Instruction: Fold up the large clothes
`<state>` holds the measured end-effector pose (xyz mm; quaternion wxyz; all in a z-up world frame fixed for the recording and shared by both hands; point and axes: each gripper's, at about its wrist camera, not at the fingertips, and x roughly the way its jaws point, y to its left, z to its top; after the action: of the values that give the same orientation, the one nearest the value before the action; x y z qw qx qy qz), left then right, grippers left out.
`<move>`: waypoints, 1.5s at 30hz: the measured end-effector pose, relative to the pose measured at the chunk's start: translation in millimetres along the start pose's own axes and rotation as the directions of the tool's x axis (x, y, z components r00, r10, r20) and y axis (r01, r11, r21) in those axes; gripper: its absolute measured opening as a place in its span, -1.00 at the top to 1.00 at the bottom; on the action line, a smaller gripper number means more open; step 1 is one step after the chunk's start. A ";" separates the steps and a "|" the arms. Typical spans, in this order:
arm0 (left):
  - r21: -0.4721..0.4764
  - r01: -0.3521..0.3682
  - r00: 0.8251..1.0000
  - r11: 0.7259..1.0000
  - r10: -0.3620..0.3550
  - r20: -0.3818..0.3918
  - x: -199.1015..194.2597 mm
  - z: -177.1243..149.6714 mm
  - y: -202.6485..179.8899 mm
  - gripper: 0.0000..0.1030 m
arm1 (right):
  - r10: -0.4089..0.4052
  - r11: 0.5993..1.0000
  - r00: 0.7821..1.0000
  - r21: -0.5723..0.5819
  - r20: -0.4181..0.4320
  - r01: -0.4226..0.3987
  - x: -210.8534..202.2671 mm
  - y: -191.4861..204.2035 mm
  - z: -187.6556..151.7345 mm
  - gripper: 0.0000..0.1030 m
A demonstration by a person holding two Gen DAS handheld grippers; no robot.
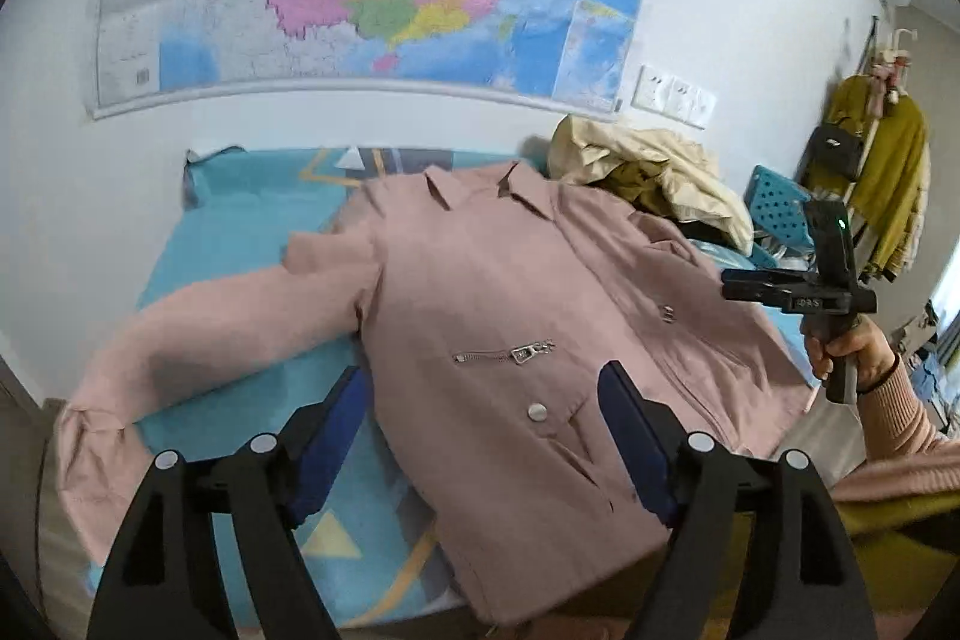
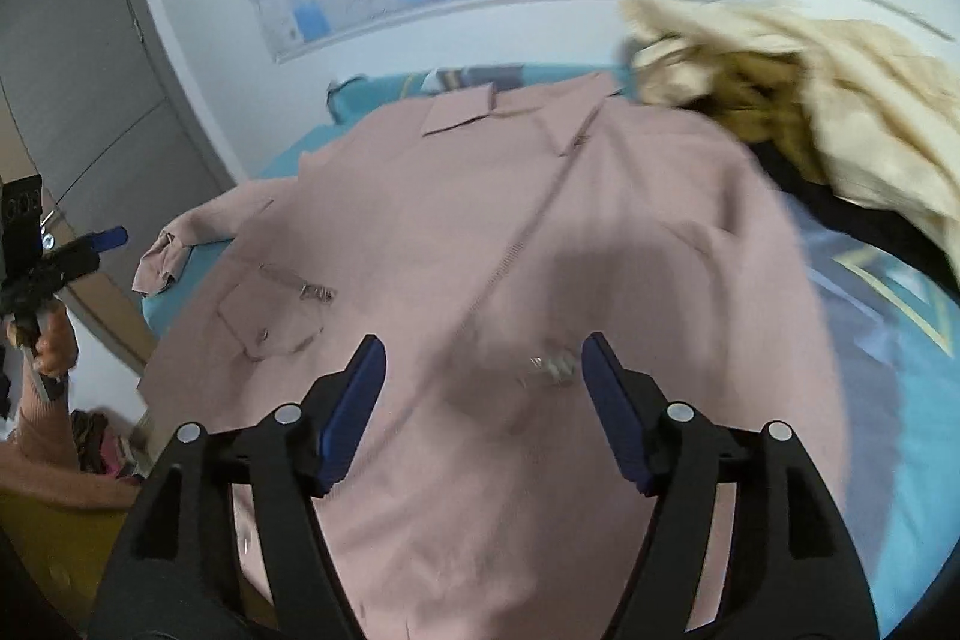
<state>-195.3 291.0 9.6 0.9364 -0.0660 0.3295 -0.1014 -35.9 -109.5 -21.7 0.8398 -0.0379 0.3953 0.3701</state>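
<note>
One pink jacket [image 1: 510, 292] lies spread across the middle of the frame on the bed [image 1: 240, 196], while two grippers, left gripper [image 1: 486, 436] and right gripper [image 2: 480, 400], hover over it, jaws wide apart, grasping nothing.

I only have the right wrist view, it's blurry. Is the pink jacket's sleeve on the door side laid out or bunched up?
Observer: Laid out. In the left wrist view the sleeve stretches away from the pink jacket across the blue bedspread, cuff crumpled at the bed's edge.
Operator: Is the left gripper holding anything?
Observer: No. The left gripper is open above the jacket's front, nothing between its pads.
Operator: What's behind my right gripper, off to the side?
Observer: A rack with a mustard-yellow garment and a dark bag hanging on it, past the cream clothes pile.
</note>
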 end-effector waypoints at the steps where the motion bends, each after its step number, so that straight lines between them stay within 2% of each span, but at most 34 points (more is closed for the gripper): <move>1: -0.003 -0.005 1.000 1.000 0.005 -0.020 10.0 1.2 1.9 -0.47 | -0.011 1.000 1.000 -0.012 -0.021 0.011 14.7 3.3 8.3 -0.30; 5: 0.053 -0.066 0.990 0.996 0.072 -0.125 71.0 0.6 -8.5 -0.42 | -0.043 0.999 0.994 -0.018 -0.098 0.042 71.3 2.4 36.2 -0.30; 8: 0.084 -0.090 0.974 0.992 0.106 -0.198 108.5 2.6 -7.5 -0.37 | -0.081 0.997 0.986 0.000 -0.147 0.082 103.3 -4.7 47.5 -0.32; 10: 0.083 -0.093 0.969 0.992 0.109 -0.221 122.8 6.7 -3.3 -0.37 | -0.052 0.997 0.981 0.039 -0.186 0.060 123.1 -13.6 49.2 -0.30; 11: 0.082 -0.086 0.969 0.993 0.102 -0.225 128.8 10.6 -0.2 -0.37 | -0.060 0.997 0.977 0.029 -0.204 0.068 132.7 -15.3 48.6 -0.21; 12: 0.082 -0.086 0.970 0.993 0.102 -0.219 133.0 15.4 3.6 -0.37 | -0.085 0.996 0.978 0.002 -0.188 0.087 134.5 -14.1 48.7 0.09; 13: 0.077 -0.090 0.972 0.993 0.104 -0.212 136.9 21.0 8.3 -0.37 | -0.122 0.992 0.976 -0.035 -0.181 0.117 136.7 -11.8 49.6 0.26; 14: 0.069 -0.089 0.972 0.994 0.102 -0.210 139.1 25.4 12.7 -0.37 | -0.143 0.989 0.974 -0.055 -0.177 0.135 137.9 -10.5 50.5 0.55; 15: 0.058 -0.089 0.973 0.994 0.100 -0.210 142.6 30.8 18.1 -0.37 | -0.135 0.991 0.974 -0.044 -0.183 0.129 139.1 -12.8 52.1 0.67; 17: 0.032 -0.095 0.972 0.995 0.099 -0.213 152.5 43.1 31.1 -0.37 | -0.117 0.993 0.976 -0.040 -0.183 0.111 140.3 -15.8 54.3 0.77; 18: 0.025 -0.098 0.972 0.995 0.101 -0.212 154.9 47.7 35.3 -0.37 | -0.109 0.994 0.978 -0.032 -0.180 0.105 139.7 -17.1 55.0 0.89; 19: 0.019 -0.102 0.972 0.995 0.103 -0.209 157.7 53.0 39.3 -0.37 | -0.092 0.996 0.981 -0.020 -0.171 0.090 138.2 -18.8 57.0 0.90; 25: 0.020 -0.186 0.966 0.982 0.186 -0.179 173.6 82.8 61.1 -0.37 | -0.078 0.995 0.996 0.055 -0.053 0.081 130.1 -37.0 91.2 0.92; 29: 0.042 -0.219 0.959 0.975 0.223 -0.175 182.2 89.0 64.0 -0.37 | -0.092 0.993 0.993 0.064 -0.080 0.097 151.0 -46.6 93.7 0.90; 32: 0.067 -0.183 0.960 0.981 0.192 -0.203 188.7 80.6 59.2 -0.37 | -0.107 0.992 0.986 0.058 -0.130 0.116 155.0 -50.3 83.8 0.69; 34: 0.111 -0.174 0.957 0.978 0.194 -0.215 191.4 70.7 52.6 -0.38 | -0.066 0.994 0.987 0.077 -0.150 0.078 147.3 -53.2 75.6 0.63; 36: 0.140 -0.167 0.955 0.976 0.195 -0.222 191.2 61.2 49.1 -0.41 | -0.036 0.995 0.989 0.084 -0.144 0.048 132.3 -53.1 68.8 0.34; 38: 0.170 -0.170 0.953 0.971 0.206 -0.224 189.6 51.8 47.6 -0.46 | -0.027 0.998 0.993 0.058 -0.115 0.034 112.0 -50.0 59.9 0.27; 40: 0.184 -0.193 0.941 0.964 0.235 -0.242 191.4 43.9 50.6 -0.48 | -0.009 0.999 0.988 0.048 -0.155 0.016 107.0 -47.7 50.0 0.22; 42: 0.196 -0.212 0.932 0.958 0.258 -0.255 194.5 39.2 53.7 -0.52 | -0.029 0.999 0.983 0.029 -0.180 0.035 97.4 -47.5 38.4 0.18; 44: 0.207 -0.244 0.923 0.947 0.293 -0.249 195.6 38.2 54.8 -0.62 | -0.007 0.999 0.990 0.043 -0.141 0.013 73.2 -51.4 31.3 0.15; 45: 0.200 -0.253 0.920 0.947 0.299 -0.255 195.7 39.0 55.3 -0.62 | 0.004 0.998 0.995 0.064 -0.102 0.002 56.3 -55.9 28.5 0.06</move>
<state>-13.5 301.2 -88.8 0.8870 0.0732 0.4560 -0.0030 42.0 -106.4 -54.0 0.8191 -0.0297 0.4494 0.3553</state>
